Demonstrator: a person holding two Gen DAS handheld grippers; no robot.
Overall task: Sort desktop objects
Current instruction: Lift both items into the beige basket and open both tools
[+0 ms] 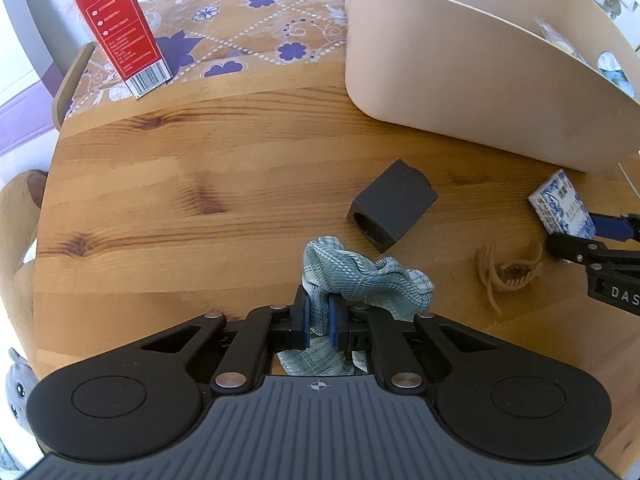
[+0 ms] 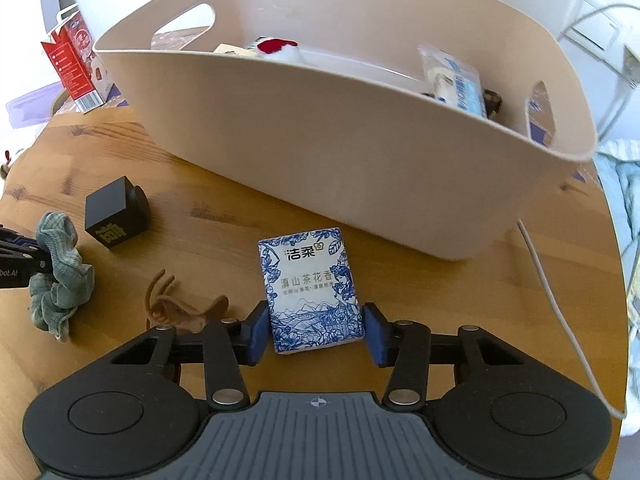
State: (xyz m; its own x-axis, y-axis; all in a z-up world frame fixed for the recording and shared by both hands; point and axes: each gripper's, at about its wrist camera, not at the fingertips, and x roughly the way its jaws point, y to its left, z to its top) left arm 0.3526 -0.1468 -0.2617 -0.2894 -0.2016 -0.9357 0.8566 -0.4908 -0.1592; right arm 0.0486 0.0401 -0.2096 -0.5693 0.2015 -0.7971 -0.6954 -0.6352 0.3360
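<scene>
The left gripper (image 1: pixel 319 322) is clamped on the teal scrunchie (image 1: pixel 360 276), just in front of the beige tub (image 2: pixel 340 152), and that soft fabric could slide out of the pinch on the lift. The right gripper (image 2: pixel 314 334) straddles the tissue pack (image 2: pixel 310 292) below the tub wall, pads not visibly touching it, so an off-centre squeeze could twist it away. The pack reads "洁柔" and "滇山茶花香".

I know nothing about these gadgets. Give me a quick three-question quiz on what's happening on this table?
1. True or false: the left gripper is shut on the green scrunchie.
2. Which item lies between the right gripper's open fingers: (a) the tissue pack, (b) the black block, (c) the hair claw?
3. Fill in: the red carton stands ____ the beige basket.

Key: 1 true; 2 a; 3 outside.
</scene>
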